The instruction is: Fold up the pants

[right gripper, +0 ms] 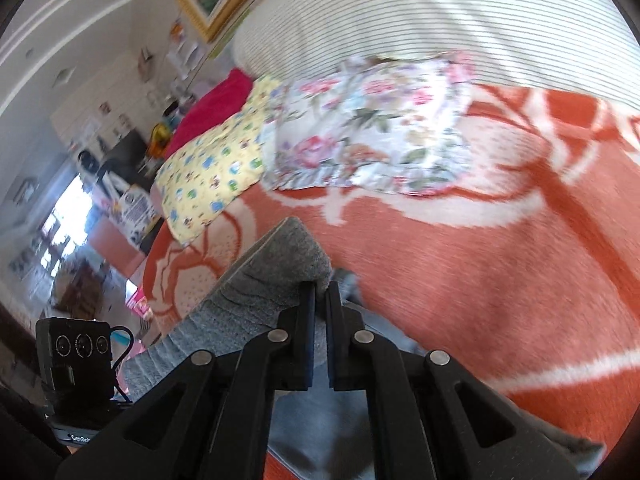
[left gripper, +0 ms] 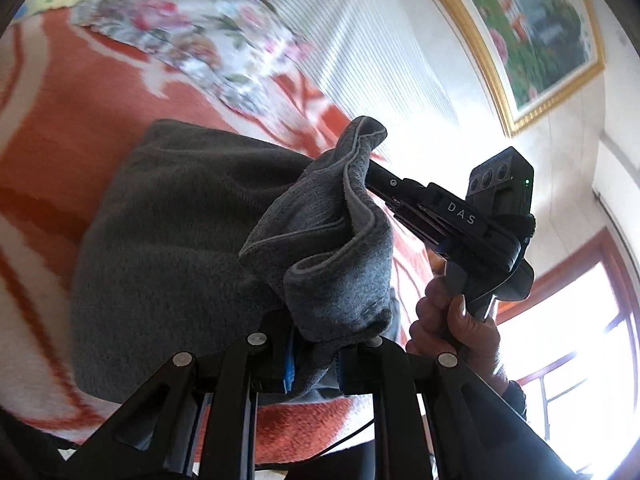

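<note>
Gripping fuzzy grey pants [left gripper: 180, 240], left tongs [left gripper: 316, 344] and right tongs [right gripper: 320, 300] (both clamped), orange woolly blanket [right gripper: 480, 280] beneath.

In the left wrist view, the white letters "DAS" stood on the black body of the right gripper [left gripper: 370, 178], on the bar just behind its jaws and below the small camera block [left gripper: 500, 184] mounted on it. In the right wrist view, white lettering that began "GenRob" showed on the dark base under the left gripper's camera block [right gripper: 74, 354] at the lower left edge; the rest of the word was cut off by the near gripper's frame. The boxes [right gripper: 138, 208] and papers beside the bed carried print, but it was too blurred and small to read. No numbers could be made out in either view.
</note>
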Motion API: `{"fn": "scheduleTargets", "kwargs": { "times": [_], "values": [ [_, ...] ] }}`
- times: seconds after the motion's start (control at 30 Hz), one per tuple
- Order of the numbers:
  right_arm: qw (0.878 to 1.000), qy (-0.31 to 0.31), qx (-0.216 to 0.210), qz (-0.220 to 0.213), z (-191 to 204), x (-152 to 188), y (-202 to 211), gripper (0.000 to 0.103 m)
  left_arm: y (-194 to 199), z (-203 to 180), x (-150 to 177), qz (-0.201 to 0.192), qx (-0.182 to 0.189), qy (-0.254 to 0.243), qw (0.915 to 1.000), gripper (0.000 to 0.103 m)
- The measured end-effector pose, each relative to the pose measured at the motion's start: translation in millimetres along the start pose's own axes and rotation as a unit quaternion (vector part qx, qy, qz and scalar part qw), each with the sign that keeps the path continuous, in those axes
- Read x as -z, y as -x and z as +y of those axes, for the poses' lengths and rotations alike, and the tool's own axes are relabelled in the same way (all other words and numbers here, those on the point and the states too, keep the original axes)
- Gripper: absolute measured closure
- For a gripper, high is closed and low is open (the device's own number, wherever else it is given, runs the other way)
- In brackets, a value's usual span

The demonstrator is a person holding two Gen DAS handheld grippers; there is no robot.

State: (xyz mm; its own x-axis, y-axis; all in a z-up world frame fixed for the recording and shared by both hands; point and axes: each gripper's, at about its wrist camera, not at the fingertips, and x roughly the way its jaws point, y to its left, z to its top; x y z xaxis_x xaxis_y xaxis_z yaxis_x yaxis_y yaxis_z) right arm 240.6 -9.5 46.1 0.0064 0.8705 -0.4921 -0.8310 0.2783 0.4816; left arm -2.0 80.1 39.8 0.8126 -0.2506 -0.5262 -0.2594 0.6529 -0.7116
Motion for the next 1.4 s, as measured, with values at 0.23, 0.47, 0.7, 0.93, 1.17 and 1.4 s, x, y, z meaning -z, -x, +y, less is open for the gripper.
{"fn": "scheduleTargets", "kwargs": {
  "times": [0.23, 0.47, 0.7, 0.93, 1.17, 1.4],
  "values": [
    [0.998, -0.039, 0.026, -0.036, -42.2, 21.8, 53.5, 0.098, -45.4, -46.2, 17.3, 0.044, 0.011, -0.041, 0.9981, 0.089],
    [0.995, -0.071, 0.042, -0.057, -71.9, 44.9, 87.3, 0.098, -74.2, -72.7, 27.3, 0.071, 0.009, -0.063, 0.9954, 0.089],
    [0.991, -0.093, 0.048, -0.081, -91.4, 59.3, 113.9, 0.098, -96.2, -93.1, 30.4, 0.087, 0.006, -0.088, 0.9923, 0.089],
    [0.987, -0.117, 0.053, -0.098, -115.2, 74.3, 133.2, 0.099, -125.8, -98.5, 38.1, 0.099, -0.022, -0.11, 0.9887, 0.088],
    [0.982, -0.15, 0.061, -0.096, -140.7, 97.1, 136.5, 0.099, -146.9, -105.5, 49.5, 0.104, -0.037, -0.133, 0.9849, 0.088],
    [0.979, -0.158, 0.065, -0.107, -143.6, 113.7, 150.3, 0.099, -149.4, -120.1, 57.0, 0.095, -0.039, -0.173, 0.9796, 0.088]
  ]
}}
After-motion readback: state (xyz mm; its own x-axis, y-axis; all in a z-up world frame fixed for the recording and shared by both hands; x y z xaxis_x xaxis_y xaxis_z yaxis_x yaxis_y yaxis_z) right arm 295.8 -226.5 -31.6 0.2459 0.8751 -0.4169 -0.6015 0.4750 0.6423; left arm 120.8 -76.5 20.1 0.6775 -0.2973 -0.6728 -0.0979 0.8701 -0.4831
